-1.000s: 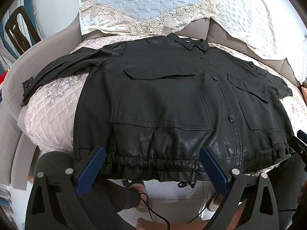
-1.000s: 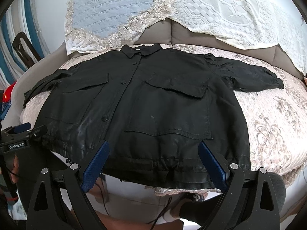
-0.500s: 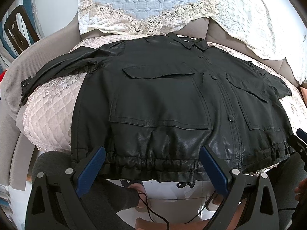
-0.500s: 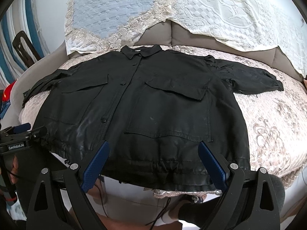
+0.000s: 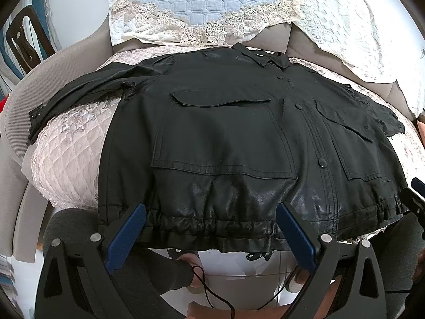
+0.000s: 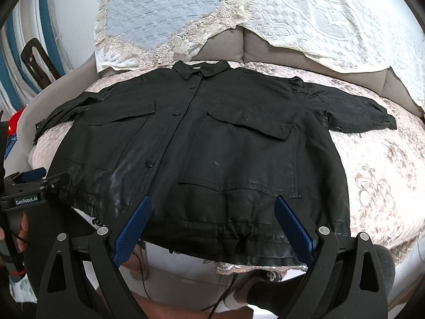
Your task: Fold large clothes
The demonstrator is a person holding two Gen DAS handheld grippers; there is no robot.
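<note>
A: Main item? 
B: Black faux-leather button-front jacket with two big flap pockets [image 5: 239, 138], lying flat, front up, on a pale pink quilted sofa cover [image 5: 69, 143]. Collar points toward the backrest, gathered drawstring hem [image 5: 212, 226] hangs a little over the front edge.

A: Sleeves?
B: Both spread sideways. In the right wrist view one sleeve [image 6: 353, 109] lies out on the cover; the other runs toward the grey armrest [image 5: 16, 122].

A: Left gripper [image 5: 209, 234]?
B: Blue-padded fingers [image 5: 126, 236] wide apart, nothing between them, sitting just in front of the hem. Can't tell whether they touch it.

A: Right gripper [image 6: 212, 228]?
B: Same, spread wide, empty, low at the hem on the other pocket's side. The left tool's black body shows at that view's left edge.

A: Background?
B: Light blue quilted throw with lace trim [image 6: 159, 18] and a white embossed throw [image 6: 318, 16] draped over the backrest. Person's legs and thin black cables below the seat edge.
</note>
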